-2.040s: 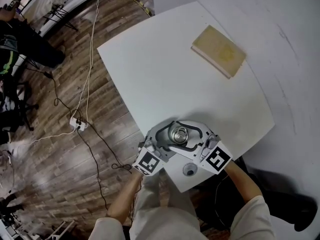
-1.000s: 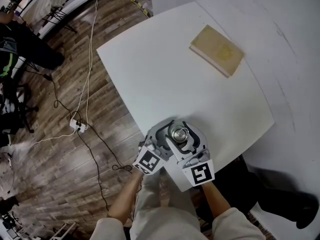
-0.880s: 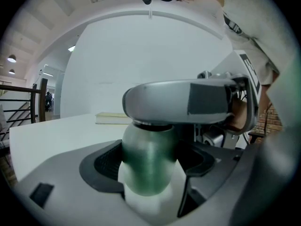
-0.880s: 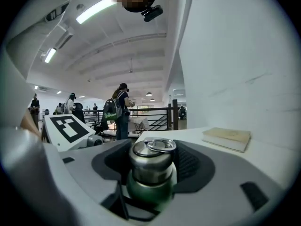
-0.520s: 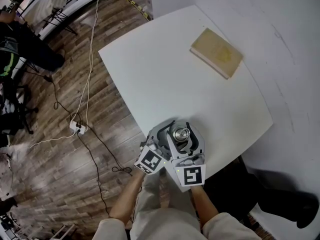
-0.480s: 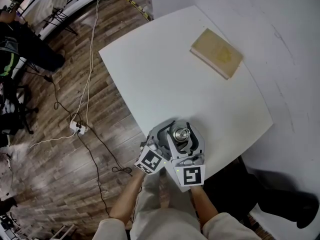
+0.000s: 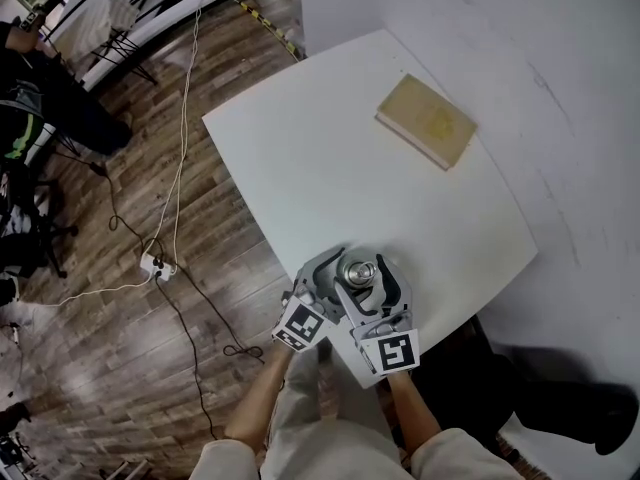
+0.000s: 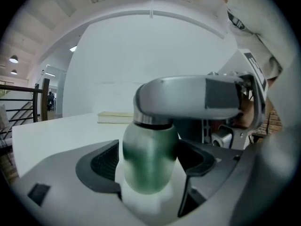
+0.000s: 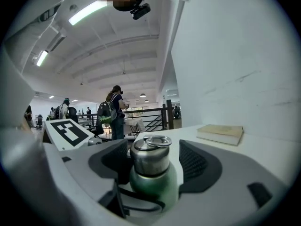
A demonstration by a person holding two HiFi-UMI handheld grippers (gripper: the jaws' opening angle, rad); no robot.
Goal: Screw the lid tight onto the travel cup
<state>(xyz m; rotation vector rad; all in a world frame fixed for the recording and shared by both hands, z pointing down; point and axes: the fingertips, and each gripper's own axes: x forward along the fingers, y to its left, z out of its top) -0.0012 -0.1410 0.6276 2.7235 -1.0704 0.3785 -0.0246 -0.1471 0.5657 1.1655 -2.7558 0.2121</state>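
Head view: cup (image 7: 358,271) upright near table (image 7: 330,158) edge at 6 o'clock, both grippers closed in round it. Book (image 7: 425,121) well apart, at 1 o'clock from cup. Left gripper (image 8: 149,160) clenched on green cup body, pads at 9 and 3 o'clock. Right gripper (image 9: 154,160) released: jaws have just been opening wide, steel lid (image 9: 150,155) between them, seated on cup, pads clear of it. Ring (image 9: 158,140) lies flat on lid top.

place: open hall | signs: railing (image 9: 155,111), strip lights (image 9: 87,12), wood floor (image 7: 110,358)
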